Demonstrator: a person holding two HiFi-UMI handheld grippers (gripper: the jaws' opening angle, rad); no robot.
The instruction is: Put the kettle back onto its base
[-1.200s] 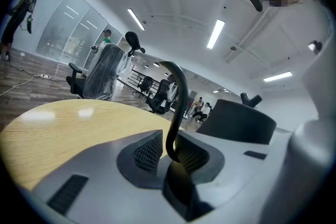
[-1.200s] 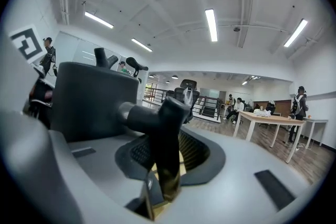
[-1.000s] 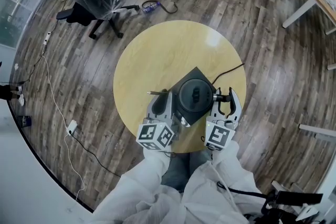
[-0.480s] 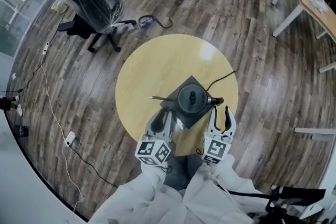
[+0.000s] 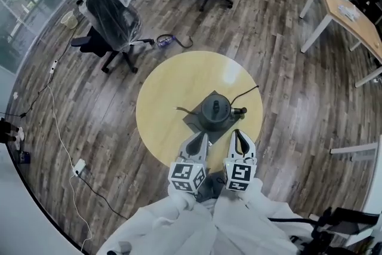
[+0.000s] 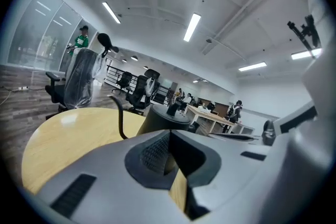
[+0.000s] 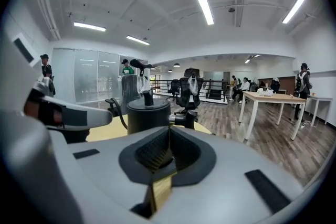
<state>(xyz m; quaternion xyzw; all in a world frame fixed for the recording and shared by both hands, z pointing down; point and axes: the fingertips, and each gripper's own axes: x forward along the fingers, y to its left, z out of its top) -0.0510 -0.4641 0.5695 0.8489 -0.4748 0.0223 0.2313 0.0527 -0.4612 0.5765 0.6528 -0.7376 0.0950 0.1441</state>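
Note:
The black kettle (image 5: 215, 109) stands upright on its dark base (image 5: 196, 122) near the front of the round yellow table (image 5: 167, 92), its handle (image 5: 240, 111) pointing right. My left gripper (image 5: 199, 139) is shut and empty, hovering over the table's near edge just short of the kettle. My right gripper (image 5: 237, 135) sits beside it, its jaws closing to a meeting point with nothing between them. In the left gripper view the kettle (image 6: 163, 118) rises behind the closed left gripper (image 6: 169, 136). The right gripper view shows the kettle (image 7: 148, 115) ahead of the right gripper (image 7: 168, 131).
A black power cord (image 5: 248, 92) runs from the base off the table's right side. Office chairs (image 5: 113, 21) stand at the back left, a wooden desk (image 5: 346, 9) at the back right, and a cable (image 5: 59, 128) trails over the floor at left.
Both grippers have drawn back from the kettle's sides toward me. The right jaws, wide open before, have come together; the left jaws have closed too. The kettle stays on its base.

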